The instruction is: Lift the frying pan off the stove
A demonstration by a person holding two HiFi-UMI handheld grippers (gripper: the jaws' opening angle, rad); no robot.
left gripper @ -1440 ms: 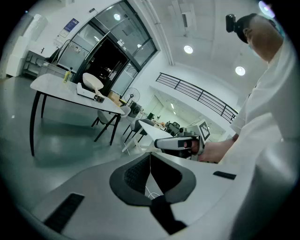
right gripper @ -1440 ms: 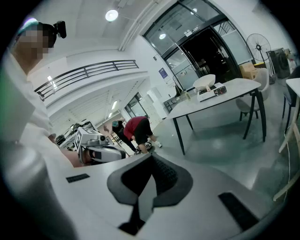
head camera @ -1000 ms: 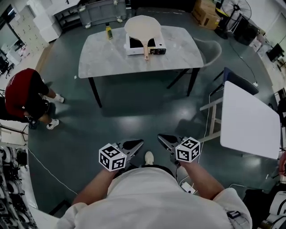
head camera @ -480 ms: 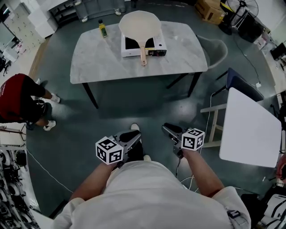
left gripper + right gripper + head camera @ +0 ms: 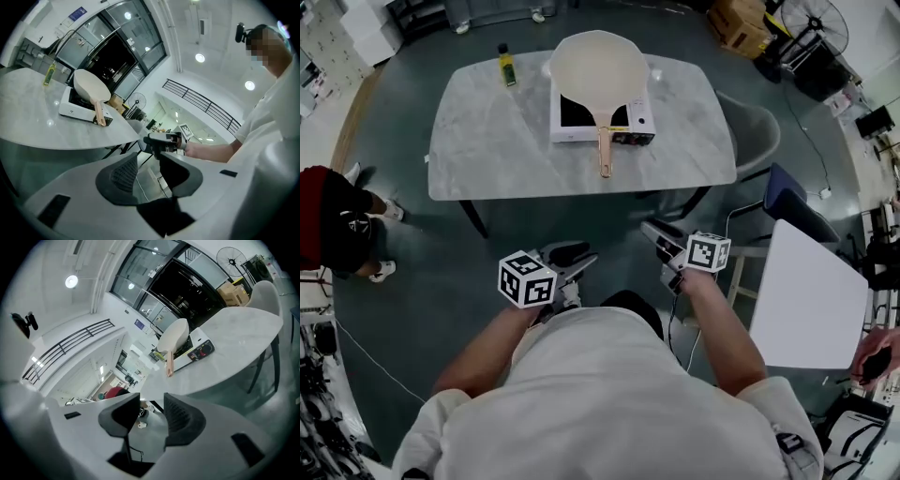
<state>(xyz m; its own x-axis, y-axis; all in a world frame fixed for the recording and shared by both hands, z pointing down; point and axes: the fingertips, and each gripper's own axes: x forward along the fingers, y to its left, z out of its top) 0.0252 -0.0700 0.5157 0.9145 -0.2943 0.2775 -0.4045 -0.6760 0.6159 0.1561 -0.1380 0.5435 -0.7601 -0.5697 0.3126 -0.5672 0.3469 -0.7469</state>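
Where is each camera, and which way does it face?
Head view: on head, steeply down at grey marble table; forearms, left gripper, right gripper show.
Left gripper view: on it, along opening empty jaws toward table; right forearm shows.
Right gripper view: likewise; its opening, empty jaws show.
All share cream round frying pan on white stove.

Head view dim, flat; soft shadow under table at 12, frying pan washed pale. Gripper views: heavy fisheye w/ black vignette; left view's ceiling lamp glares at 1.

White short-sleeved shirt, black-and-white marker cubes
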